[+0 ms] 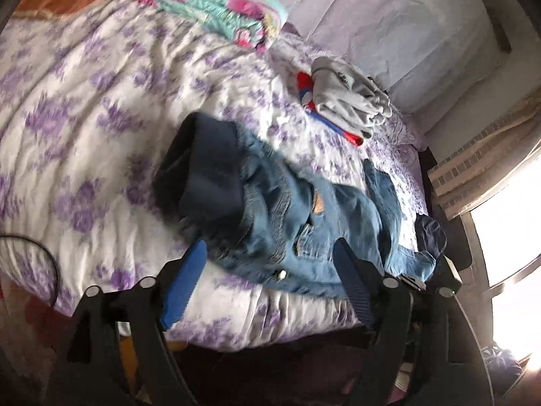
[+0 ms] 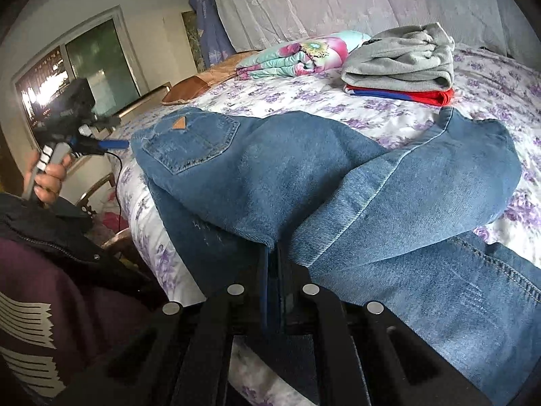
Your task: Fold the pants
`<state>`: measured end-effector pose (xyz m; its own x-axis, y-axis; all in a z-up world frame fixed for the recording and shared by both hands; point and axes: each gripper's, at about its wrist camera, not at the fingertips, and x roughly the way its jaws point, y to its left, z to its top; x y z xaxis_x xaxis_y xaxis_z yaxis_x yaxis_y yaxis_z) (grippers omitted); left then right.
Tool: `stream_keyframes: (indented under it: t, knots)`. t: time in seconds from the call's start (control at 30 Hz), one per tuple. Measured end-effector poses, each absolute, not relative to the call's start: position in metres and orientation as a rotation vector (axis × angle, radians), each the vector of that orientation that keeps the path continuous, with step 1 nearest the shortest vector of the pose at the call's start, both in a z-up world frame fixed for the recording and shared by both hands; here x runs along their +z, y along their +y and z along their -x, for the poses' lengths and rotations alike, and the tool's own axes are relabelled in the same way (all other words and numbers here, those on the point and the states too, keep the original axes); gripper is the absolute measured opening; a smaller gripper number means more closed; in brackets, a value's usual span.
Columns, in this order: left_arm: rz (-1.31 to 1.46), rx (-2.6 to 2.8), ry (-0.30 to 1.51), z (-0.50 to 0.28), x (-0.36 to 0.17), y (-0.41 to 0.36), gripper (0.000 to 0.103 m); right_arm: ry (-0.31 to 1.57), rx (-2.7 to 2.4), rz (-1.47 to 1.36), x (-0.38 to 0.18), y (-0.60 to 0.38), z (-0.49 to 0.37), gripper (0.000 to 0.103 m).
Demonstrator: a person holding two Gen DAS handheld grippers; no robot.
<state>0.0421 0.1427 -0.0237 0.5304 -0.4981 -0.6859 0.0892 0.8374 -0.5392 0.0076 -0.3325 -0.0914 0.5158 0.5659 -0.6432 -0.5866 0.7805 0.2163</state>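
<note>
1. On the bed with the purple-flowered white cover point(image 1: 84, 108) lay the blue denim jeans point(image 2: 270, 169), partly folded and rumpled, near the bed's edge.
2. Left gripper point(image 1: 270, 253) hung over the jeans with its blue-padded fingers point(image 1: 189, 277) spread wide — holding nothing.
3. Right gripper point(image 2: 273, 260) was clamped on a fold of the denim.
4. Beyond sat a folded grey garment point(image 2: 402, 57) atop a red one point(image 2: 426, 96).
</note>
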Motion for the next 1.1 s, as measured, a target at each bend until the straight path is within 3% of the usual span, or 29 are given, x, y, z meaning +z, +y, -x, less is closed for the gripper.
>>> stream_keyframes:
  t: [0.07, 0.13, 0.2, 0.27, 0.3, 0.33, 0.37, 0.4, 0.47, 0.53, 0.7, 0.8, 0.83, 0.87, 0.9, 1.0, 1.1]
  knots:
    - [0.465, -0.327, 0.967, -0.057, -0.033, 0.135, 0.081, 0.758, 0.687, 0.026, -0.095, -0.332, -0.004, 0.009]
    - [0.392, -0.207, 1.018, -0.074, -0.055, 0.129, 0.069, 0.765, 0.685, 0.01, -0.097, -0.333, -0.008, 0.009]
    - [0.403, -0.15, 1.086, -0.088, -0.09, 0.134, 0.069, 0.765, 0.67, 0.015, -0.095, -0.33, -0.004, 0.01]
    - [0.348, -0.141, 1.047, -0.08, -0.082, 0.129, 0.067, 0.766, 0.622, 0.07, -0.082, -0.326, 0.001, 0.015]
    - [0.326, -0.14, 1.038, -0.076, -0.075, 0.127, 0.064, 0.752, 0.604, 0.085, -0.073, -0.325, 0.004, 0.029]
    - [0.319, -0.15, 1.028, -0.071, -0.066, 0.126, 0.064, 0.686, 0.546, 0.111, -0.052, -0.327, 0.01, 0.059]
    - [0.306, -0.156, 1.001, -0.064, -0.051, 0.127, 0.061, 0.629, 0.495, 0.125, -0.038, -0.329, 0.013, 0.076]
    - [0.299, -0.161, 0.956, -0.056, -0.033, 0.129, 0.062, 0.553, 0.424, 0.136, -0.02, -0.333, 0.015, 0.099]
    - [0.261, -0.166, 0.863, -0.043, 0.002, 0.13, 0.064, 0.46, 0.302, 0.128, 0.012, -0.337, 0.005, 0.1]
    - [0.237, -0.184, 0.806, -0.038, 0.025, 0.12, 0.071, 0.517, 0.16, 0.122, 0.023, -0.33, -0.03, 0.1]
    - [0.186, -0.34, 0.895, -0.068, 0.002, 0.056, 0.073, 0.789, -0.156, 0.324, -0.042, -0.296, -0.122, 0.099]
    - [0.131, -0.363, 0.997, -0.086, -0.04, 0.032, 0.073, 0.912, -0.092, 0.287, -0.09, -0.306, -0.133, 0.054]
    - [0.116, -0.355, 1.007, -0.086, -0.048, 0.031, 0.073, 0.885, -0.089, 0.236, -0.084, -0.315, -0.124, 0.031]
    - [0.099, -0.345, 1.0, -0.088, -0.054, 0.032, 0.073, 0.853, -0.089, 0.185, -0.072, -0.326, -0.114, 0.018]
    - [0.095, -0.354, 0.993, -0.086, -0.056, 0.033, 0.073, 0.765, -0.084, 0.087, -0.049, -0.345, -0.092, 0.014]
    - [0.101, -0.383, 0.978, -0.084, -0.053, 0.038, 0.074, 0.548, -0.048, -0.138, -0.009, -0.387, -0.023, 0.017]
    - [0.119, -0.389, 0.975, -0.085, -0.054, 0.046, 0.074, 0.505, -0.084, -0.306, -0.041, -0.41, 0.037, 0.027]
